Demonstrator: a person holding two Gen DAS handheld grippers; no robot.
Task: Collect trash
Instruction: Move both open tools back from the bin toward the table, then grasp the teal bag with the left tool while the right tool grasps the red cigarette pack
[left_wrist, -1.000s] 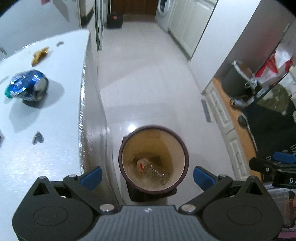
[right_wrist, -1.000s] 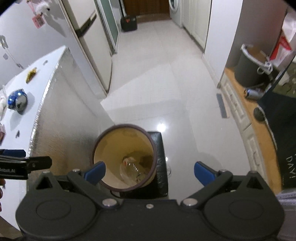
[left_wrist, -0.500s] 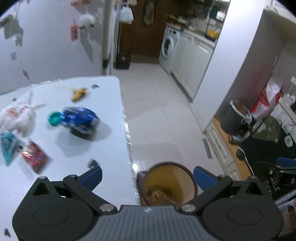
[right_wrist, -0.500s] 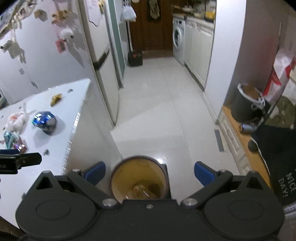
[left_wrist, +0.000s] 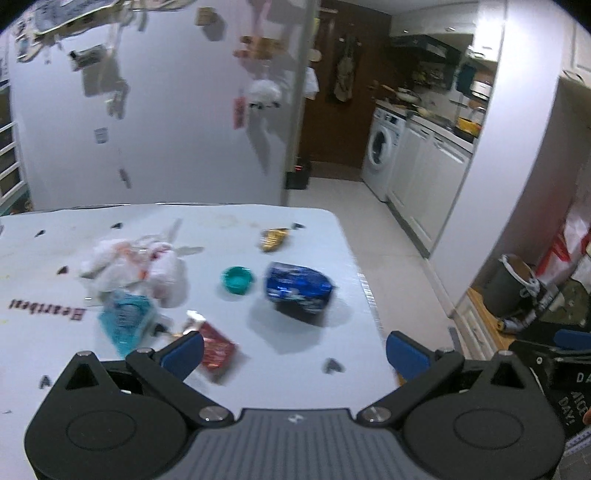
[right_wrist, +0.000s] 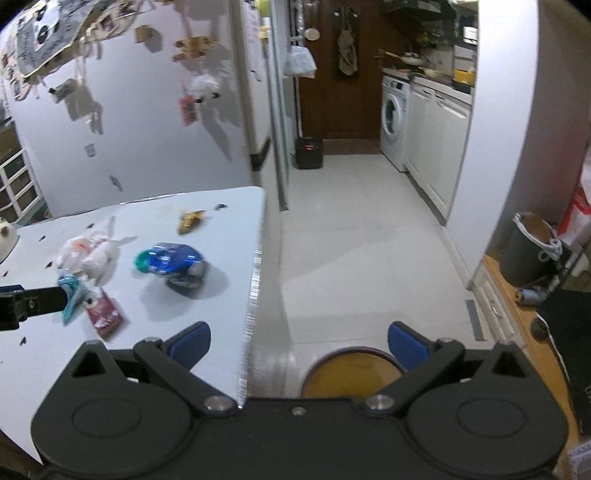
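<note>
Both grippers stand spread wide with nothing between their blue pads: the left gripper (left_wrist: 294, 349) fills the bottom of its view over the table, the right gripper (right_wrist: 298, 341) the bottom of its own, straddling the table's right edge and the floor.

Largest in both views is the white table (left_wrist: 44, 354), filling the left and centre. At the bottom centre of the right view, the bin (right_wrist: 349, 373) shows only its brown rim and yellow inside, on the floor just right of the table.

On the table, the crumpled white bag (left_wrist: 129, 264) lies centre left. The crushed blue can (left_wrist: 297, 291) lies in the middle, the teal wrapper (left_wrist: 125, 321) lower left, the red packet (left_wrist: 216, 349) beside the left pad. The teal cap (left_wrist: 237, 279) sits just left of the can, and the gold wrapper (left_wrist: 273, 238) above it.
</note>
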